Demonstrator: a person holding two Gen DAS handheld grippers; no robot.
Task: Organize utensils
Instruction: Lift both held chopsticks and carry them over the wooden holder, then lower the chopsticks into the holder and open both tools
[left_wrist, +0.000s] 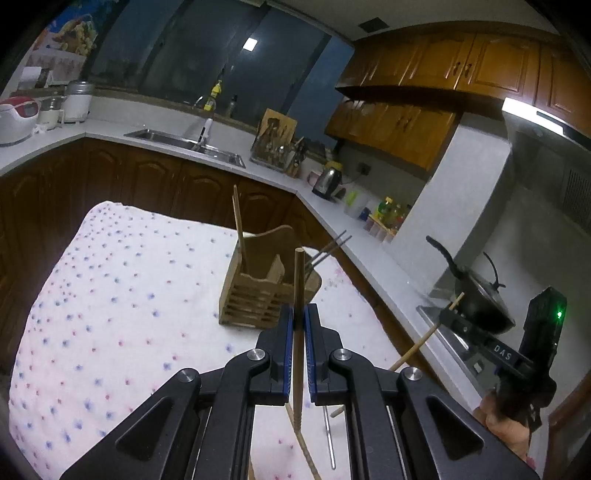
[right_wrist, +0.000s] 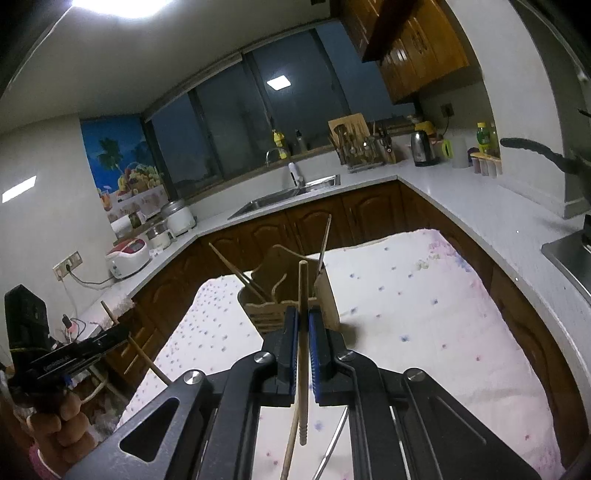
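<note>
My left gripper (left_wrist: 300, 311) is shut on a wooden chopstick (left_wrist: 299, 273) that stands upright between its blue pads. Just beyond it, a wooden utensil holder (left_wrist: 255, 295) rests on the dotted white tablecloth (left_wrist: 122, 295). One wooden chopstick (left_wrist: 239, 232) and thin metal chopsticks (left_wrist: 330, 246) lean in the holder. My right gripper (right_wrist: 303, 314) is shut on a second wooden chopstick (right_wrist: 303, 284), also upright, close in front of the holder (right_wrist: 325, 295). Each gripper appears at the edge of the other's view: the right gripper (left_wrist: 451, 313) and the left gripper (right_wrist: 120, 332). A loose wooden chopstick (left_wrist: 308, 452) and a metal one (left_wrist: 330, 439) lie on the cloth below.
An L-shaped white counter (left_wrist: 369, 251) wraps around behind and to the right of the table, with a sink (left_wrist: 184, 146), a kettle (left_wrist: 327, 181) and bottles. A black pan (left_wrist: 476, 295) sits on the stove at right. A rice cooker (right_wrist: 127, 256) stands at left.
</note>
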